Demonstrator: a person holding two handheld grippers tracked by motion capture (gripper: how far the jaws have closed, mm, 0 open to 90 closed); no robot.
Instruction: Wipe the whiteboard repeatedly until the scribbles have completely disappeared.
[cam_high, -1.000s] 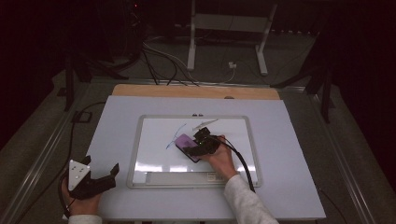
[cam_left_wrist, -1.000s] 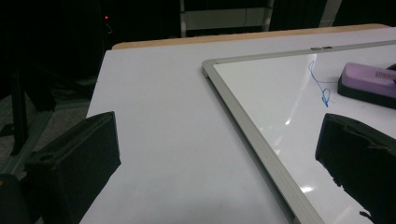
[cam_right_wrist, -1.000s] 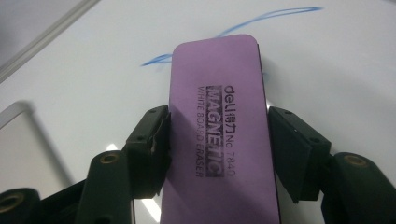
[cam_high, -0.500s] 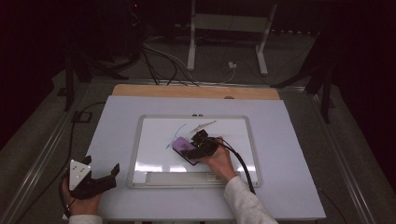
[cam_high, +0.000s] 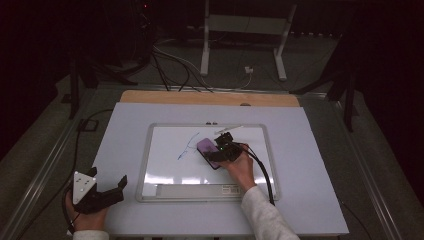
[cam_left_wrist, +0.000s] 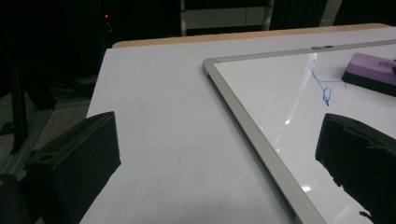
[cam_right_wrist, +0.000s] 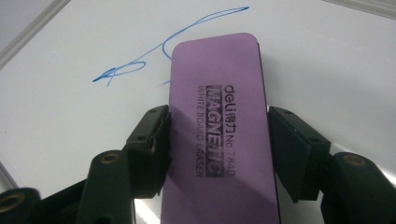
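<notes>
A purple whiteboard eraser (cam_right_wrist: 219, 130) lies flat on the whiteboard (cam_high: 145, 165), and my right gripper (cam_right_wrist: 217, 140) is shut on it, one pad (cam_right_wrist: 152, 135) against each long side. In the high view the eraser (cam_high: 206, 148) and right gripper (cam_high: 217, 150) are near the board's middle, just right of a blue scribble (cam_high: 187, 146). That blue line (cam_right_wrist: 154, 51) runs past the eraser's far end. My left gripper (cam_high: 117, 187) rests open on the table left of the board's near corner, nothing between its fingers (cam_left_wrist: 74, 158).
The whiteboard's metal frame (cam_left_wrist: 247, 126) and its tray (cam_high: 200, 190) along the near edge lie on a white tabletop (cam_high: 310, 200). A wooden strip (cam_high: 200, 97) borders the far edge. Cables (cam_high: 262, 175) trail from both grippers. Stand legs (cam_high: 205, 50) rise behind the table.
My right gripper slid the eraser a little left along the board, then back to the right and slightly farther away. The left gripper has stayed still.
</notes>
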